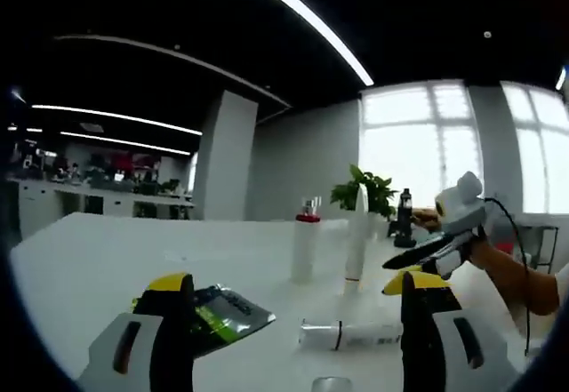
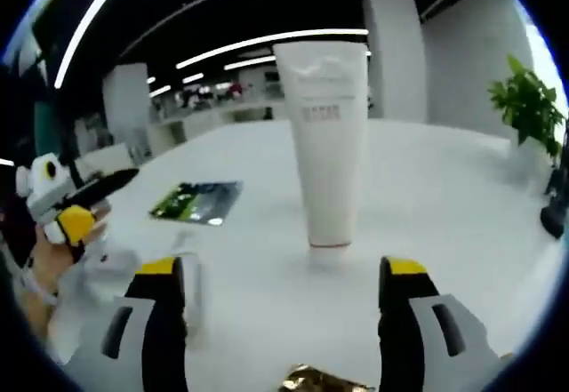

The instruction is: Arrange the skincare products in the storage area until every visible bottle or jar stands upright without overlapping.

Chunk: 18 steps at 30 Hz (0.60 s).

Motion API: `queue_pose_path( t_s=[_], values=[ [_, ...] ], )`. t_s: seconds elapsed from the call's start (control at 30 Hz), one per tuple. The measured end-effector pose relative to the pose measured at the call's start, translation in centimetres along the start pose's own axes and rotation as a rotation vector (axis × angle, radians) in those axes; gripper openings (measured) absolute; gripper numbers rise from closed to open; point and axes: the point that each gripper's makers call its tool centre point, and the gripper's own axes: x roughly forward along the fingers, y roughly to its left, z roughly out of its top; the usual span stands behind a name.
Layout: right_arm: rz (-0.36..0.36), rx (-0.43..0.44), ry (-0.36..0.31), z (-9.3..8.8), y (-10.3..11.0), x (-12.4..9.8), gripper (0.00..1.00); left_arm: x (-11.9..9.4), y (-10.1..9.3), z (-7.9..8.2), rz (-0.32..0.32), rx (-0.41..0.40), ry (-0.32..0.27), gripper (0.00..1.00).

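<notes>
Standing products: a tall white squeeze tube [image 2: 326,143] stood upright on its cap on the white table [image 2: 444,205], straight ahead of the right gripper [image 2: 283,296] and apart from it; the left gripper view showed a slim white tube [image 1: 356,236] also upright, a white bottle with a red collar and pump top [image 1: 305,245] upright just beside it, and a dark bottle [image 1: 404,219] upright farther back.
Lying product: a white tube with a dark band [image 1: 348,333] lay flat on its side on the table, between the jaws of the left gripper [image 1: 297,296] but beyond them.
Sachets: a green and silver foil sachet [image 1: 222,315] lay flat next to the left jaw of the left gripper; in the right gripper view the same kind of sachet [image 2: 196,202] lay flat to the left of the tall tube, well apart from it.
Left gripper: jaws spread wide, yellow tips up, nothing between them.
Right gripper: jaws spread wide, holding nothing; a crumpled gold foil piece [image 2: 324,380] showed at the lower edge between them.
Other gripper seen: in the left gripper view the right gripper came in from the right, held by a hand in an orange sleeve [image 1: 508,276], near the dark bottle.
Background: a potted green plant [image 1: 364,192] stood behind the upright products, with bright windows [image 1: 422,139] beyond.
</notes>
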Motion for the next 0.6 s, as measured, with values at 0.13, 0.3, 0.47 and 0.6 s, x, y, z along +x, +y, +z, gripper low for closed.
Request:
queue_pose_path(
  t_s=[0.13,0.3,0.47,0.6],
  values=[
    [0.006,-0.054,0.047,-1.3,1.6,-1.5,0.91,-0.1,-0.2,0.7,-0.004,-0.012,-0.046,1.0],
    [0.024,-0.112,0.096,-1.0,2.2,-2.8,0.89,-0.7,-0.9,0.3,0.004,-0.014,0.018,1.0],
    [0.061,-0.132,0.179,-0.9,3.4,-3.6,0.89,-2.7,-0.9,0.2,0.035,0.036,0.095,1.0],
    [0.117,-0.145,0.208,-0.4,5.3,-3.6,0.87,-4.4,-0.7,-0.6,0.061,0.186,0.219,1.0]
  ],
)
